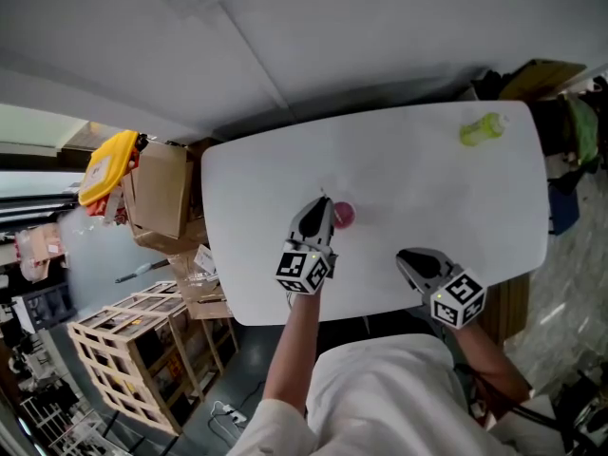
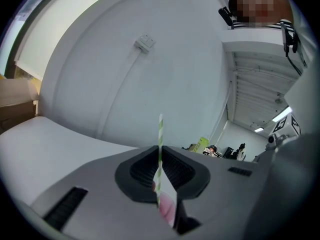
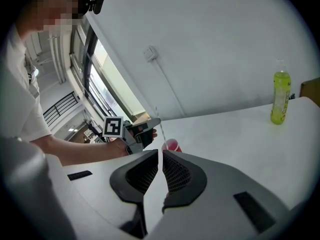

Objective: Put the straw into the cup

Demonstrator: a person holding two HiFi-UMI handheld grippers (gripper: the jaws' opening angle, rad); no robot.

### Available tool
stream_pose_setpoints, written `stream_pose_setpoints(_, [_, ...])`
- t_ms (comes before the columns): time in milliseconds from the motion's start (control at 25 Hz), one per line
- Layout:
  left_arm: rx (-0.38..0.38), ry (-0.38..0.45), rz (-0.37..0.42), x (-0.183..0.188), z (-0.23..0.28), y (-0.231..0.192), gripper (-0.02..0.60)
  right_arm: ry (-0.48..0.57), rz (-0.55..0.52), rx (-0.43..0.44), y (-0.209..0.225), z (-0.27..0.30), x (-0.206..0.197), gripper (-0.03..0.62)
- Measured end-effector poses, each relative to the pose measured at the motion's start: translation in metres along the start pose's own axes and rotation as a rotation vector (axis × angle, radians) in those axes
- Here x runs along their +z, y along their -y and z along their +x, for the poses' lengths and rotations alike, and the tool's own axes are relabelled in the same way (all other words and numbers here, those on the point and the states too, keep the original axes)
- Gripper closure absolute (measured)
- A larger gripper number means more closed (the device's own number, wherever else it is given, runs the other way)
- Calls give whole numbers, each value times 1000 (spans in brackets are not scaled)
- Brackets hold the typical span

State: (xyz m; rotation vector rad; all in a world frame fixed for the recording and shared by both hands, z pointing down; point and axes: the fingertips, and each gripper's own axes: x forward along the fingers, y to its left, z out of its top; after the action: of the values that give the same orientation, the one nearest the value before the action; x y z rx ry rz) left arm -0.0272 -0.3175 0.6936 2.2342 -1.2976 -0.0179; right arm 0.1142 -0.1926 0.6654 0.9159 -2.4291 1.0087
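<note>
A striped straw is pinched between the left gripper's fingers, its lower end met by the pink cup's mouth. The right gripper's fingers are pressed together, empty.

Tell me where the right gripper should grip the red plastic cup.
Probably take the red plastic cup by its side wall below the rim, coming level from its right: it stands upright, and the left gripper holding the green-striped straw crowds its left.
</note>
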Motion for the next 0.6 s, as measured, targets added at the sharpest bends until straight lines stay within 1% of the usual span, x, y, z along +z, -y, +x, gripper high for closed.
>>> stream_pose_setpoints(360, [24, -31, -9, -20, 0, -12, 557, -15, 29, -37, 13, -11, -19, 543])
stream_pose_setpoints(600, [39, -31, -26, -25, 0, -16, 557, -12, 29, -41, 18, -16, -20, 543])
